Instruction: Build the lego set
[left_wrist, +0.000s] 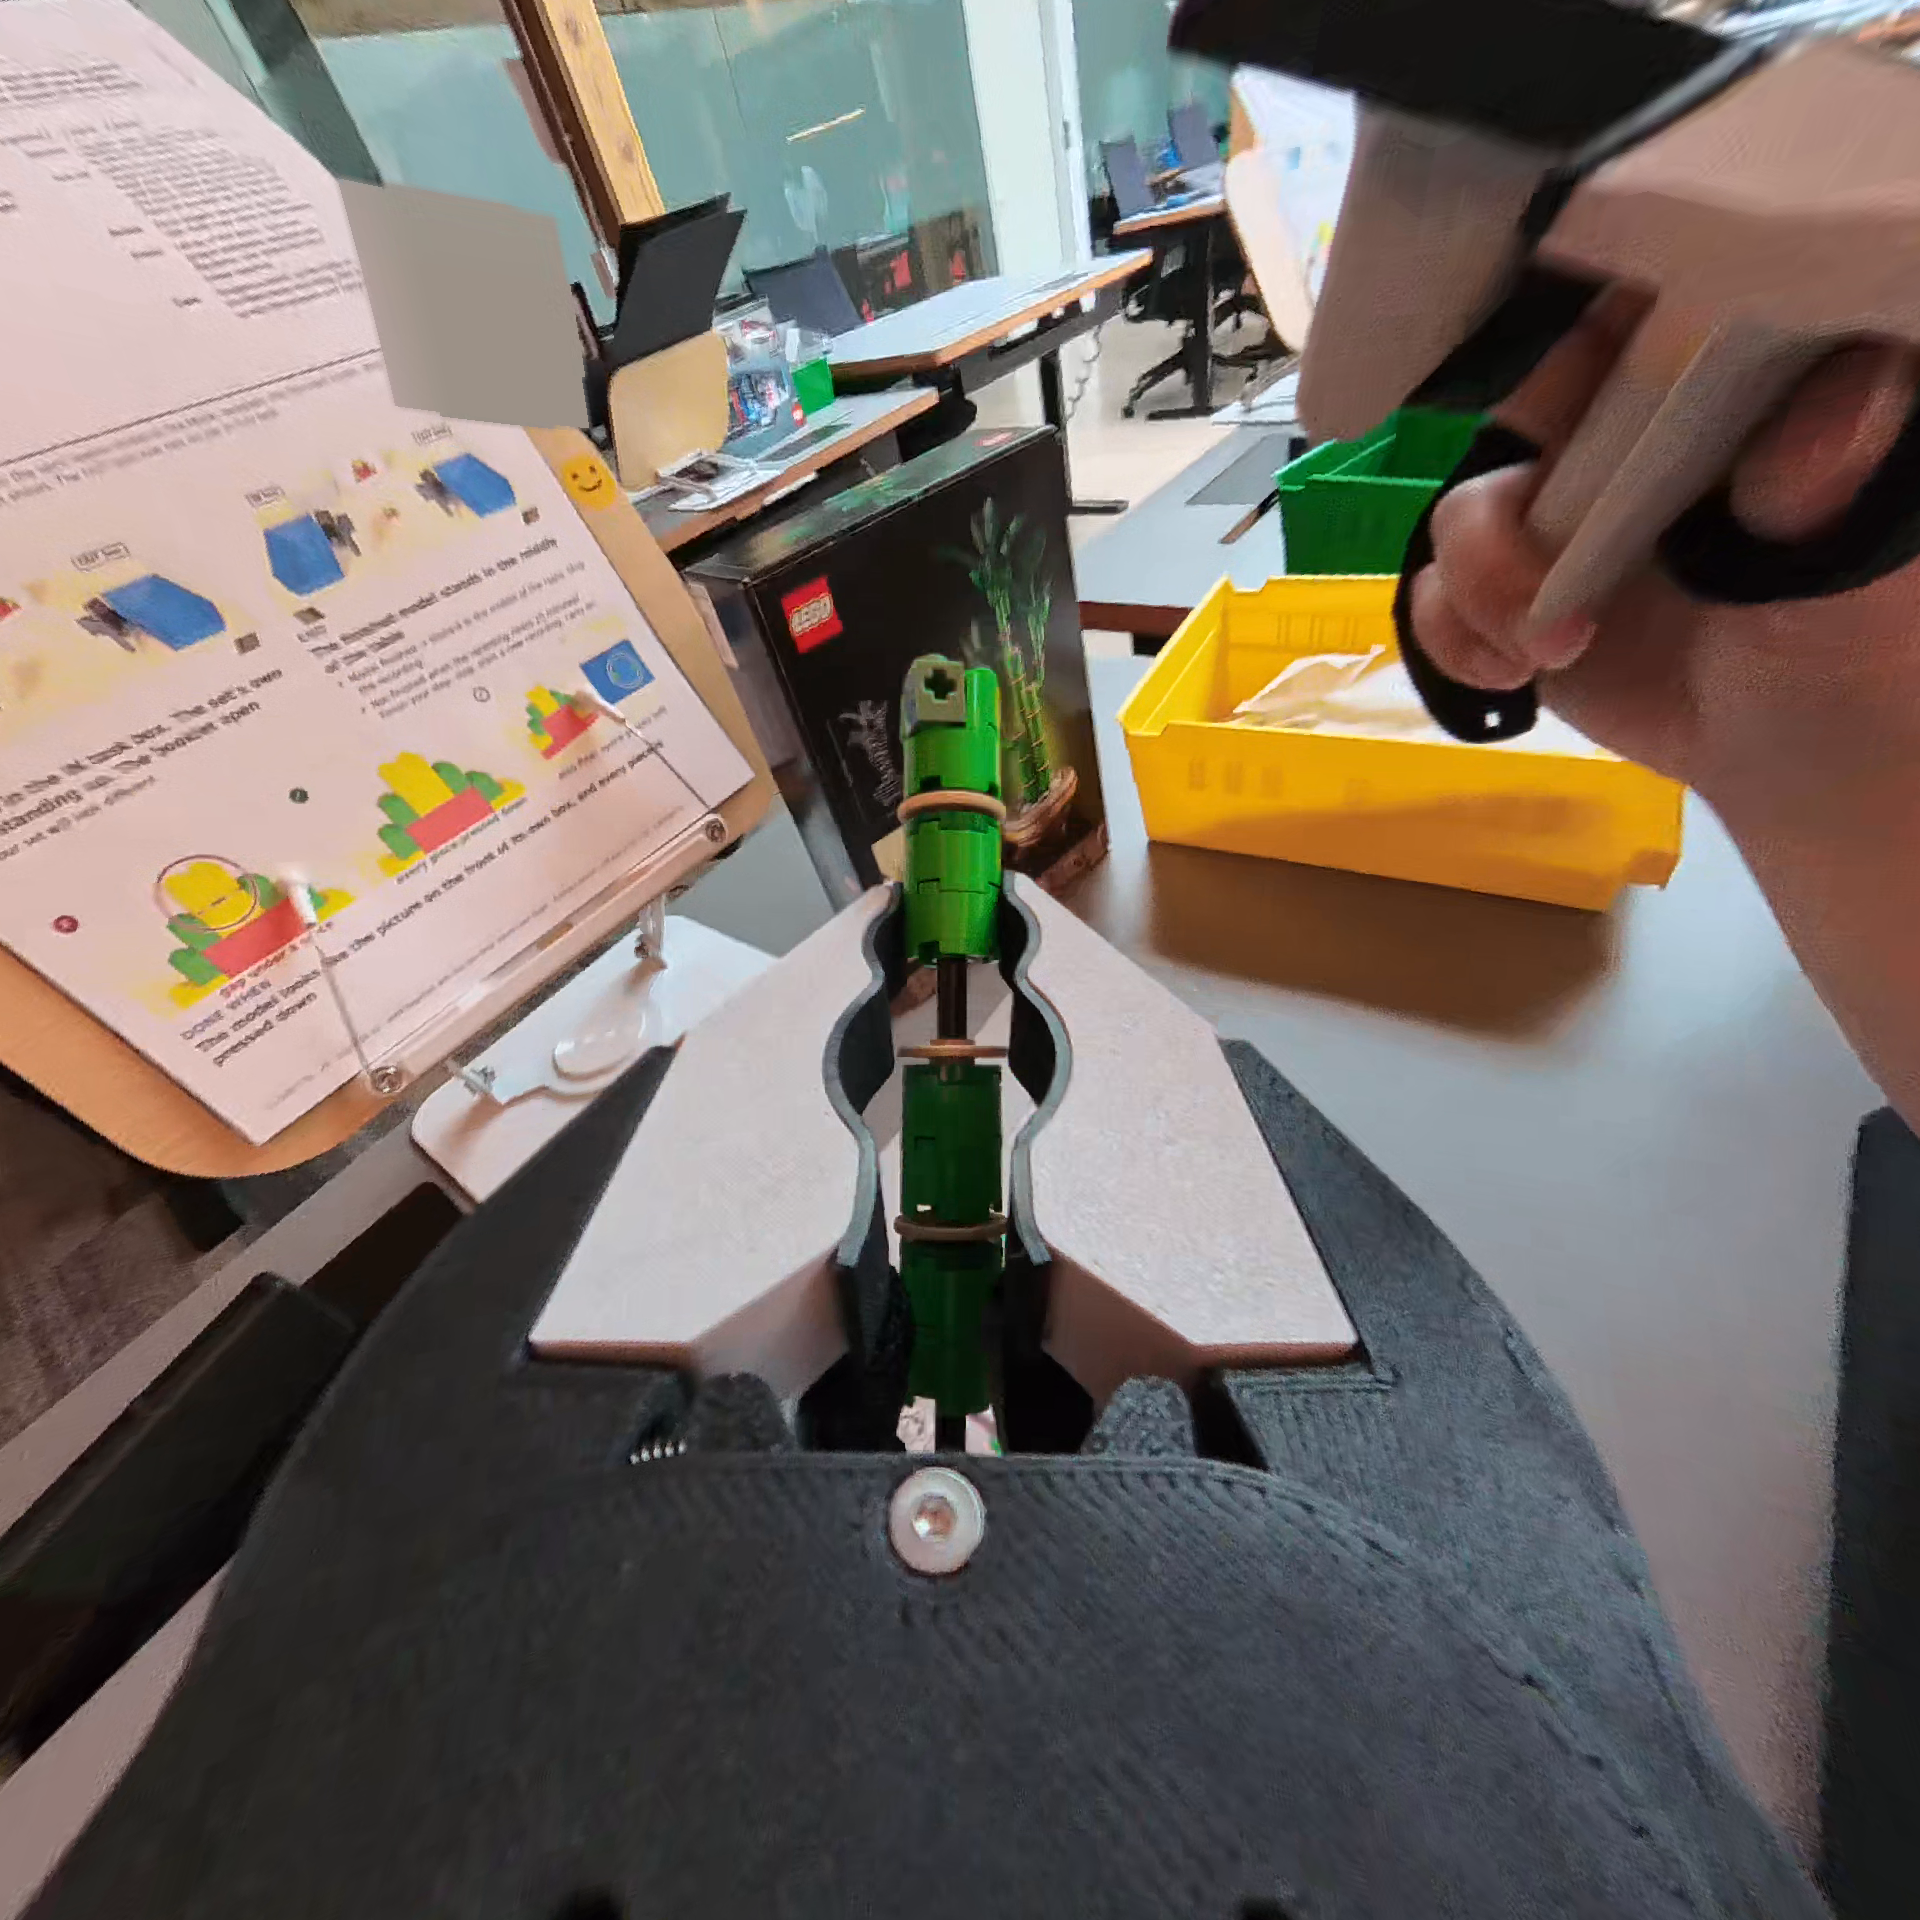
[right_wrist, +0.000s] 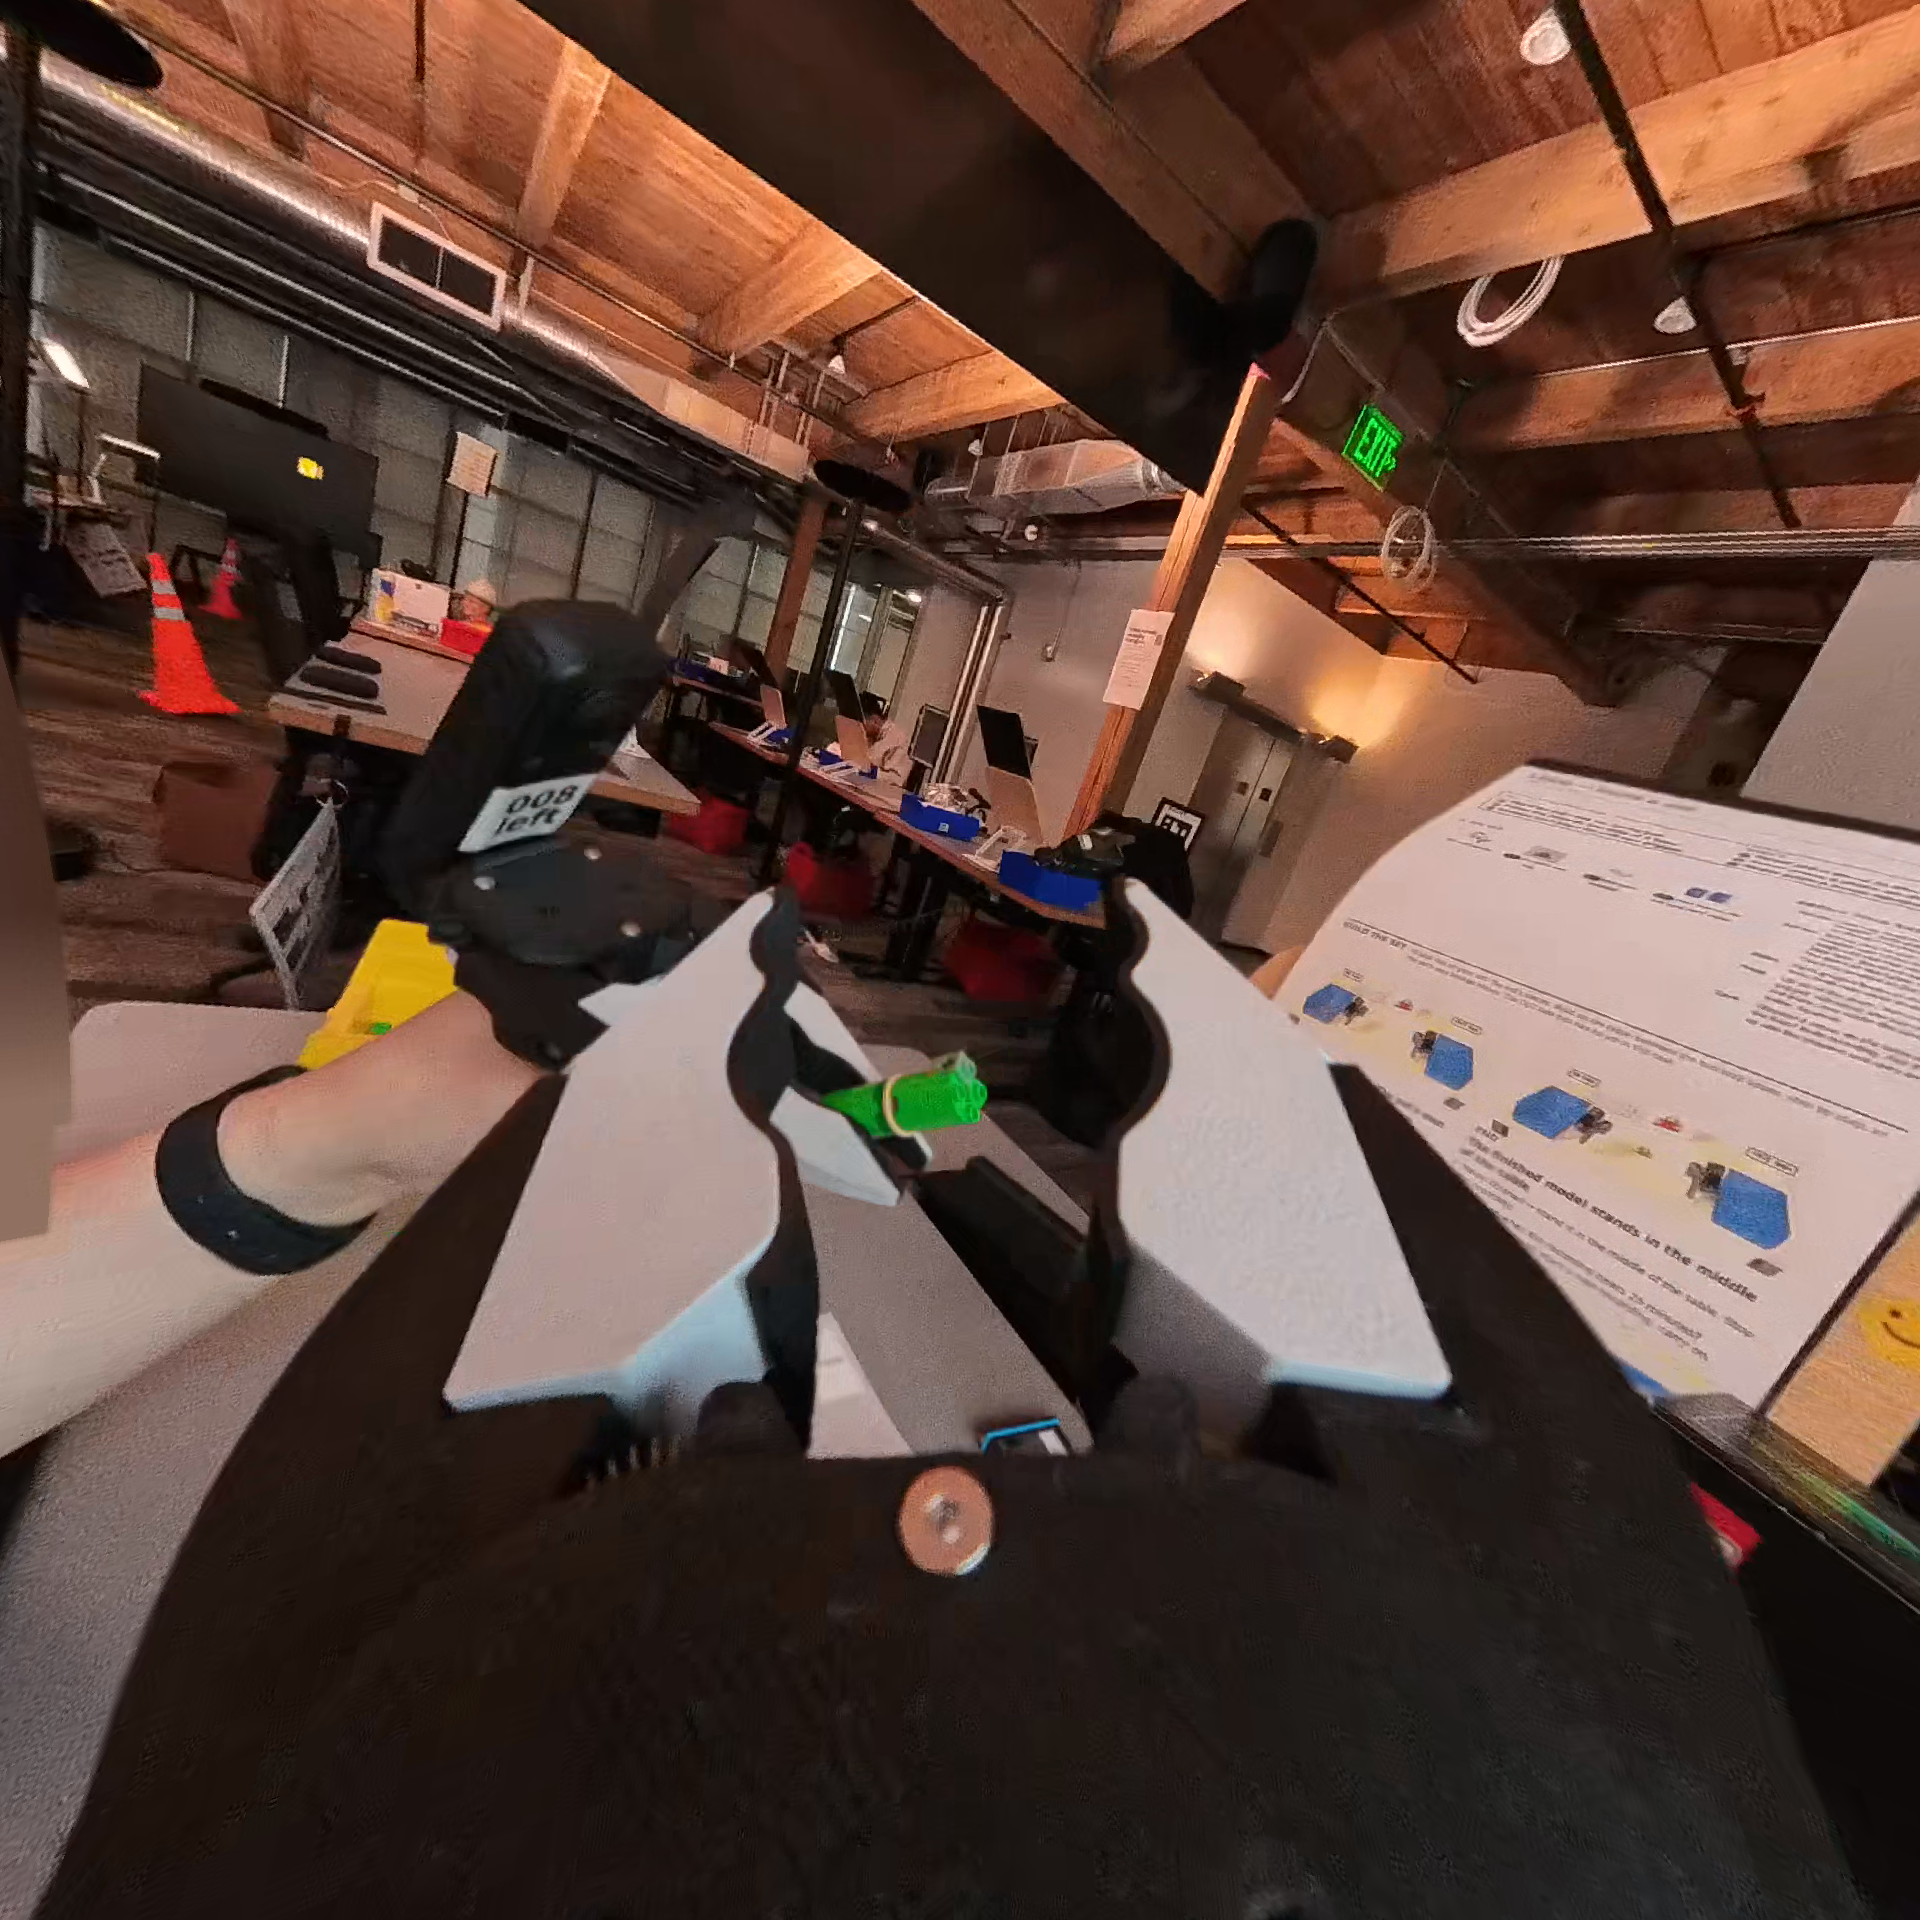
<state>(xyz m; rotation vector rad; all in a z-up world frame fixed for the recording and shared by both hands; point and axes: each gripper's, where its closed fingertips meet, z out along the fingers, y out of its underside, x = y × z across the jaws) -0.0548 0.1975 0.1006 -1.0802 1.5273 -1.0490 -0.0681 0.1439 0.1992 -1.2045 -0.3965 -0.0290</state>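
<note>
up close, your left gripper (left_wrist: 951, 914) pinches a green lego stalk (left_wrist: 948, 831) lengthwise between its fingers, the stalk's top poking out past the fingertips. just beyond the tips stands the black lego box (left_wrist: 914, 644), with the instruction sheet (left_wrist: 312, 623) on its stand left of the fingers and a yellow bin (left_wrist: 1382, 790) to their right. your right gripper (right_wrist: 951, 914) hangs spread and empty, facing the stalk's tip across open air; bare table (left_wrist: 1403, 1091) lies right of the left fingers.
</note>
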